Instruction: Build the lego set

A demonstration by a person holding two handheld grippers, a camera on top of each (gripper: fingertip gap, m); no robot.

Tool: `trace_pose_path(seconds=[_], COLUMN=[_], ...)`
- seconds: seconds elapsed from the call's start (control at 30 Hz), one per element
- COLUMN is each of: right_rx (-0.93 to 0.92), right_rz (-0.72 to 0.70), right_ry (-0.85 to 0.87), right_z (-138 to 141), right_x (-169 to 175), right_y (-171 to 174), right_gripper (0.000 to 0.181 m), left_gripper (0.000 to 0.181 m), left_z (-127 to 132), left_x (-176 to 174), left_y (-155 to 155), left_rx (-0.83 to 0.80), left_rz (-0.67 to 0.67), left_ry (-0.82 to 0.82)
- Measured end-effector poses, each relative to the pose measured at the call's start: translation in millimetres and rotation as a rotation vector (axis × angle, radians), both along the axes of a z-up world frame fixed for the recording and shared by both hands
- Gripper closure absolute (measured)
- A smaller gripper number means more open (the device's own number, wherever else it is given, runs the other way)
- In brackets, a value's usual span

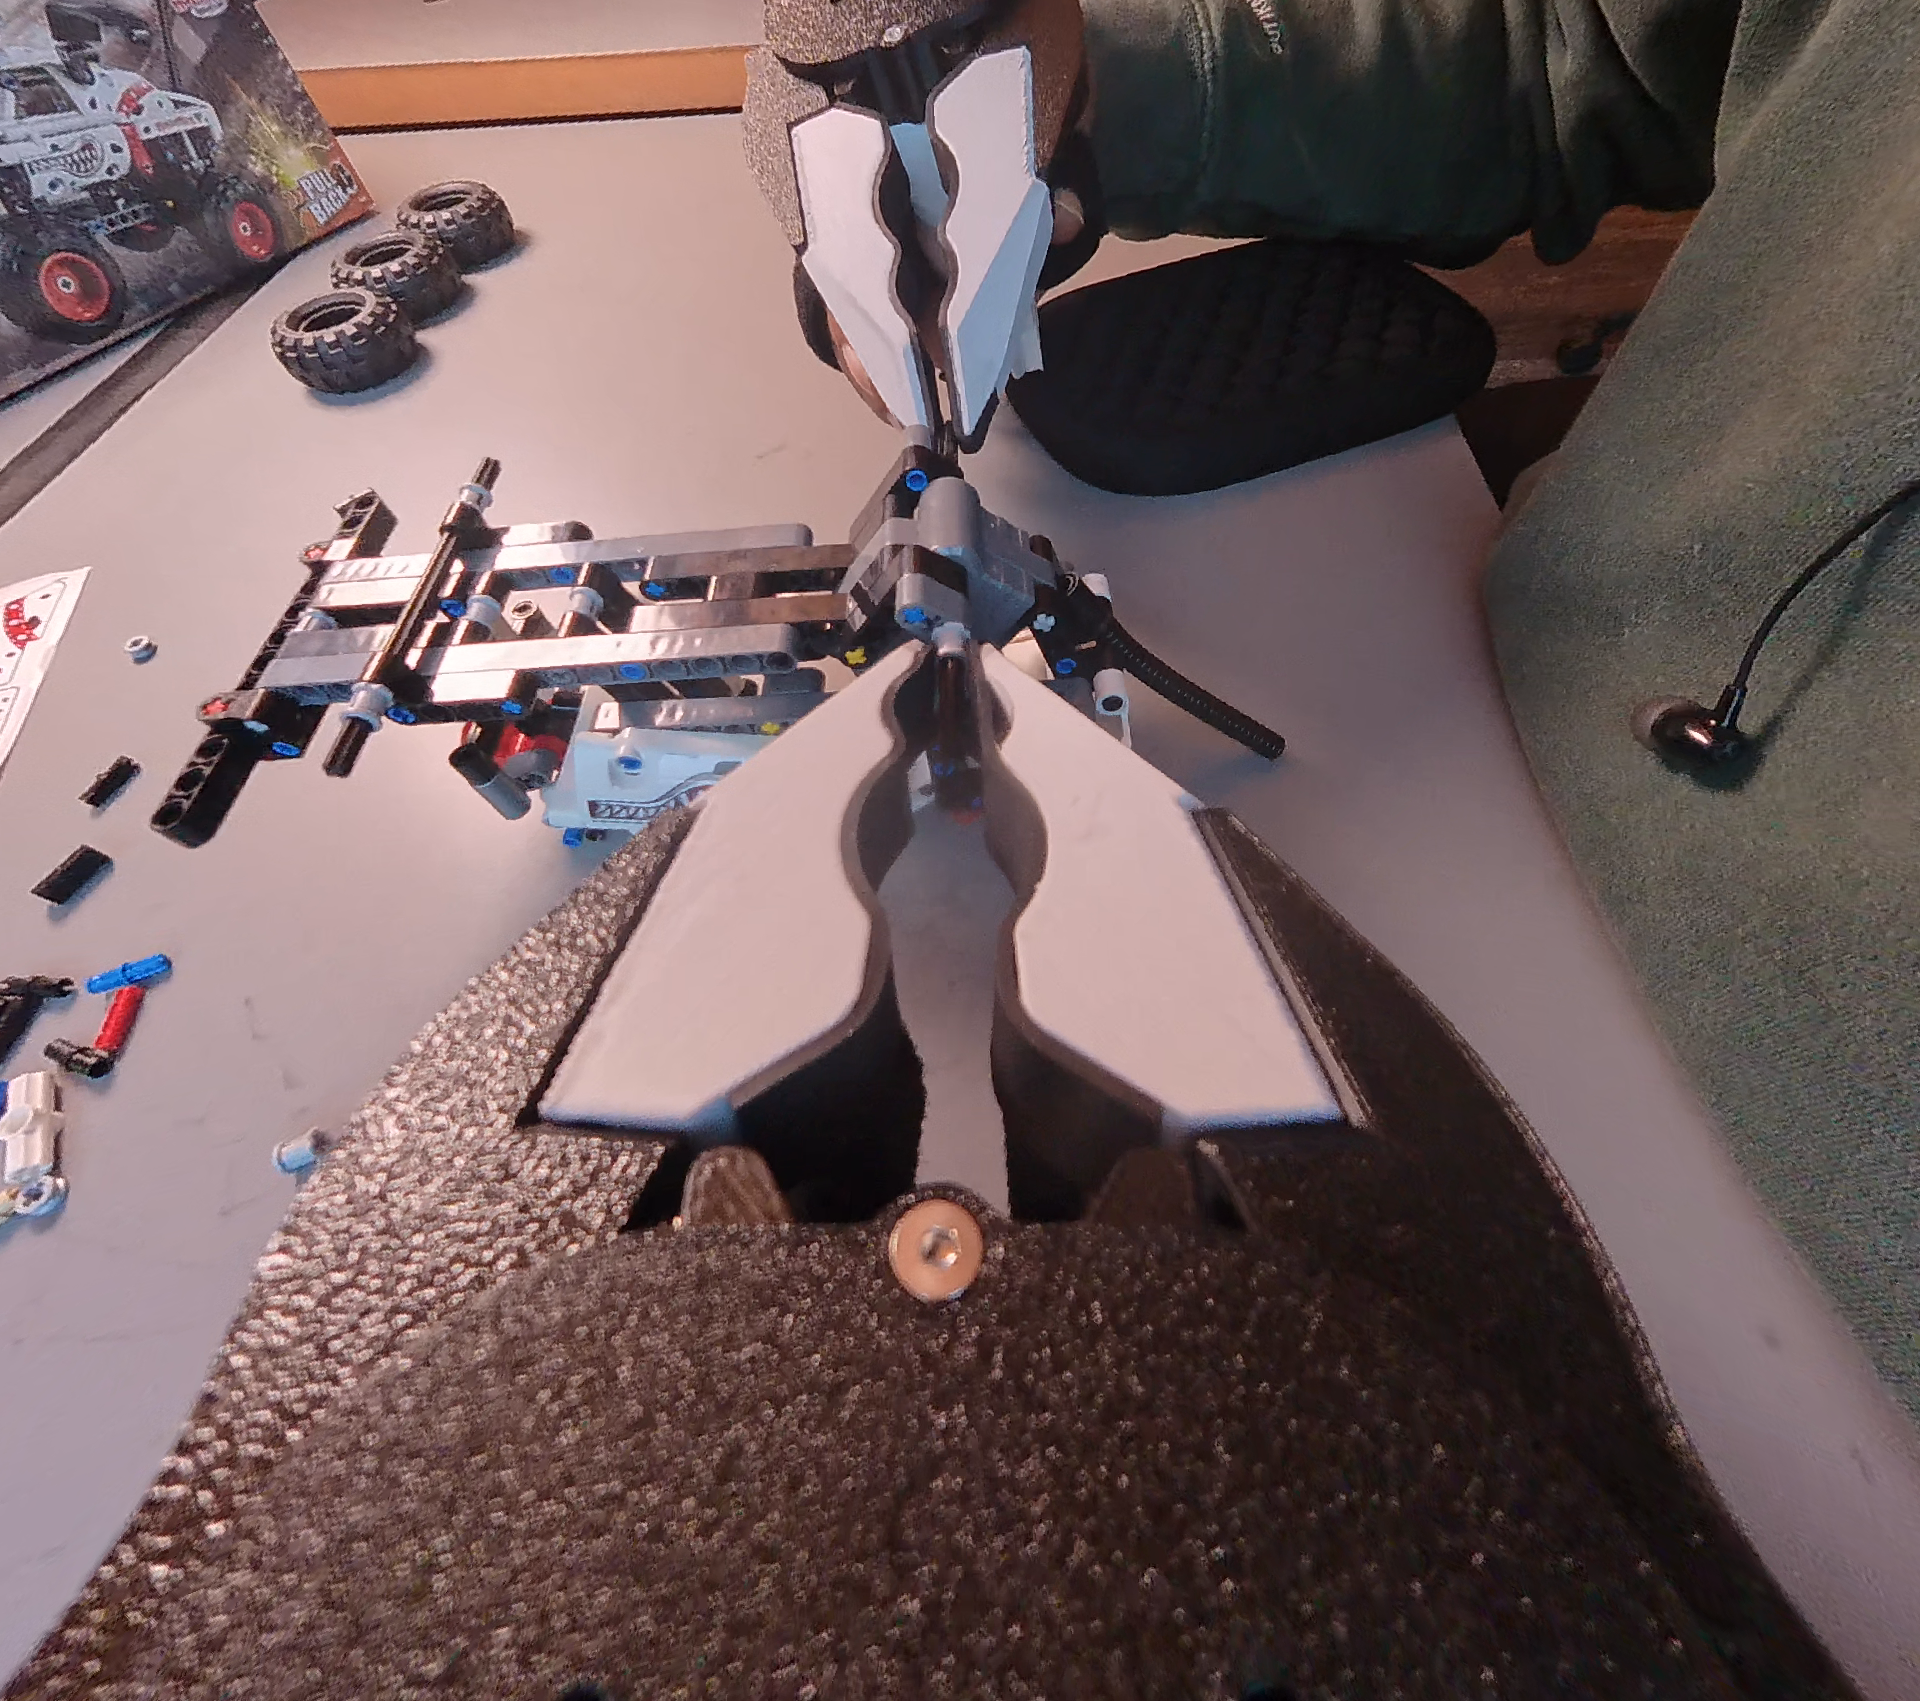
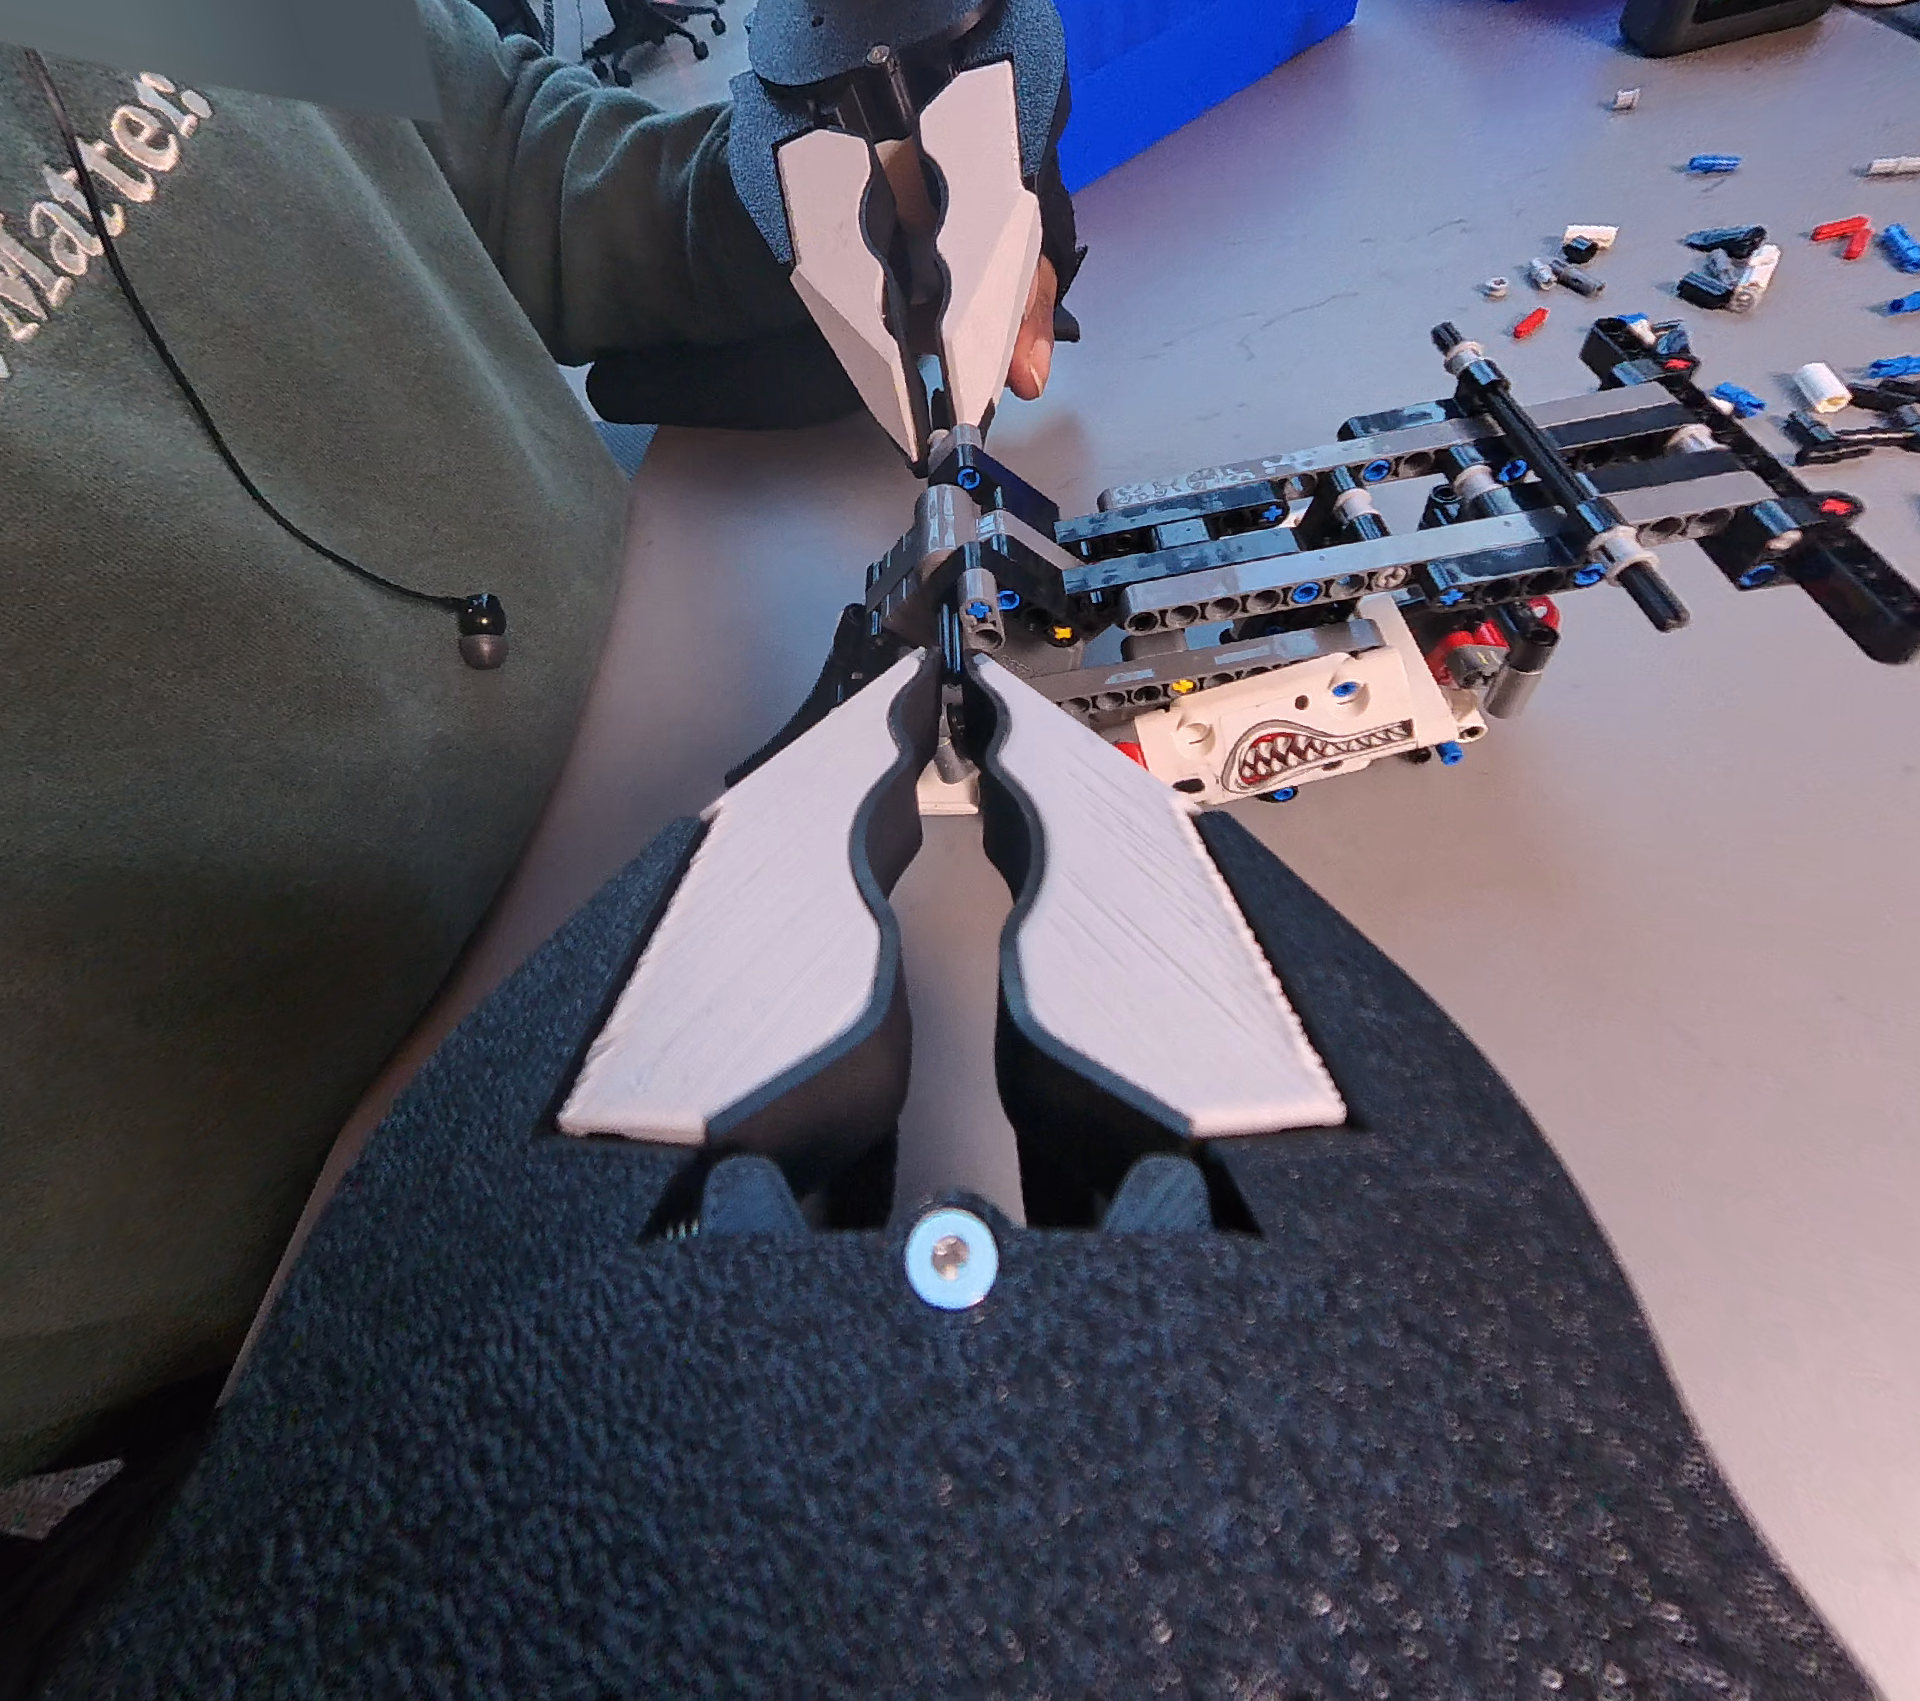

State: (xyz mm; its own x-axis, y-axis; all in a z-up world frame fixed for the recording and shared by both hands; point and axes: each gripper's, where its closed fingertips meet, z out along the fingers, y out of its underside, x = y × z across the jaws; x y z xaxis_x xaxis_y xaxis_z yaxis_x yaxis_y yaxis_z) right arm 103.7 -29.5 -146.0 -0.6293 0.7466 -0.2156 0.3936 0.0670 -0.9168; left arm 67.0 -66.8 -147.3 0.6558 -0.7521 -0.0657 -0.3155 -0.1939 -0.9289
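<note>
Pinching opposite ends of one black axle, the left gripper (image 1: pixel 951 675) and right gripper (image 2: pixel 948 669) held the lego chassis (image 1: pixel 582 612) by its end near the desk's (image 1: pixel 623 363) front edge; a slipped grip could twist that axle out and drop the frame; three tyres (image 1: pixel 390 269) lay beside one box (image 1: pixel 125 124) toward the far left corner.

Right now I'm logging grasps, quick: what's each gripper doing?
Left gripper: closed on one end of the black axle of the truck chassis.
Right gripper: closed on the same axle's opposite end.
</note>
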Motion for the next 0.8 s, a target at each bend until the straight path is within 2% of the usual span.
trace_pose_path(seconds=[0.4, 0.47, 0.57, 0.67, 0.8], right_rx=[0.015, 0.035, 0.037, 0.044, 0.043], right_rz=[-0.006, -0.011, -0.007, 0.0, 0.0], right_ry=[0.012, 0.019, 0.026, 0.03, 0.031], right_z=[0.2, 0.4, 0.7, 0.8, 0.1], right_x=[0.9, 0.8, 0.1, -0.8, 1.0], right_y=[-0.1, -0.6, -2.9, -5.5, -5.4], right_gripper=[0.179, 0.179, 0.179, 0.179, 0.178], left_gripper=[0.174, 0.156, 0.147, 0.155, 0.162], left_z=[2.2, 9.8, 11.1, 2.2, 0.8], left_x=[0.2, -1.3, 4.2, 12.0, 12.6], left_y=[0.1, 2.2, 7.6, 11.8, 11.3], left_rx=[-0.038, -0.034, -0.06, -0.038, -0.006], left_rz=[0.007, 0.019, 0.005, -0.025, -0.057], left_ry=[-0.051, -0.084, -0.073, 0.038, 0.107])
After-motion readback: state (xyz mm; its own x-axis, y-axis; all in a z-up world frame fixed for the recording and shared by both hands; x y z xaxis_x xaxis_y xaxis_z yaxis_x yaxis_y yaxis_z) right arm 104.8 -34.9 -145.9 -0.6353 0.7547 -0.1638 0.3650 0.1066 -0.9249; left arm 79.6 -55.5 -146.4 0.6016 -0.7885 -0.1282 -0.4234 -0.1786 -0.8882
